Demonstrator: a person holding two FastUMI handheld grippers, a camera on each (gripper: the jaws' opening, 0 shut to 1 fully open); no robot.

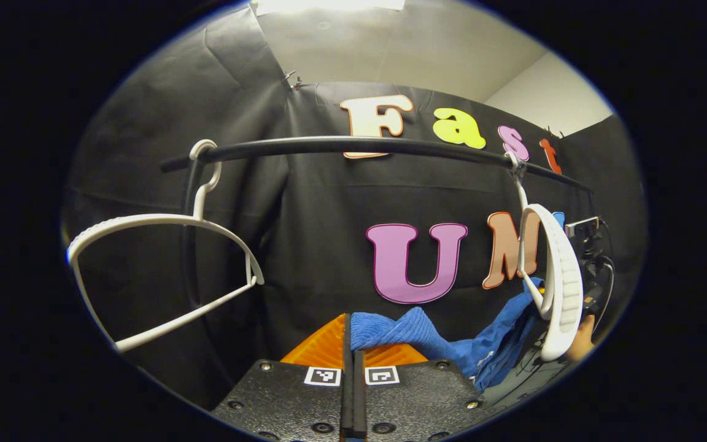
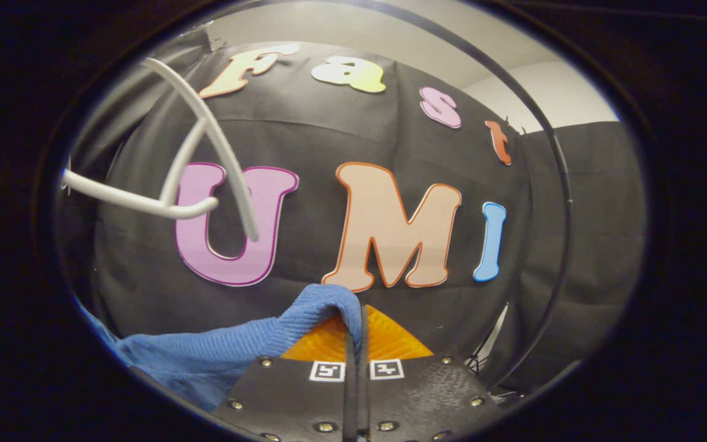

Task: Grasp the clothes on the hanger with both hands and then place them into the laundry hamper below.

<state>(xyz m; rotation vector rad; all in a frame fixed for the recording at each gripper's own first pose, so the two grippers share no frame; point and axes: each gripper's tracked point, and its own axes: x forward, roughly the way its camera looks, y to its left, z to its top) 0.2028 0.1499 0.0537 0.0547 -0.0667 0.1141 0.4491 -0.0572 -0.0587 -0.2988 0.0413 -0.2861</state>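
Left gripper view: blue garment (image 1: 427,341) stretched sideways.

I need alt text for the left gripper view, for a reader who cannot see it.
The left gripper, its orange fingers closed, pinches blue clothing that stretches off to the right. Above, a black rail carries two bare white hangers, one at left and one at right, in front of the black cloth wall.

In the left gripper view, the left tongs (image 1: 351,344) are pressing their orange fingers together on a fold of blue garment (image 1: 390,331). In the right gripper view, the right tongs (image 2: 359,334) are likewise pinching the blue knit cloth between closed fingers, both pointing level toward the wall.
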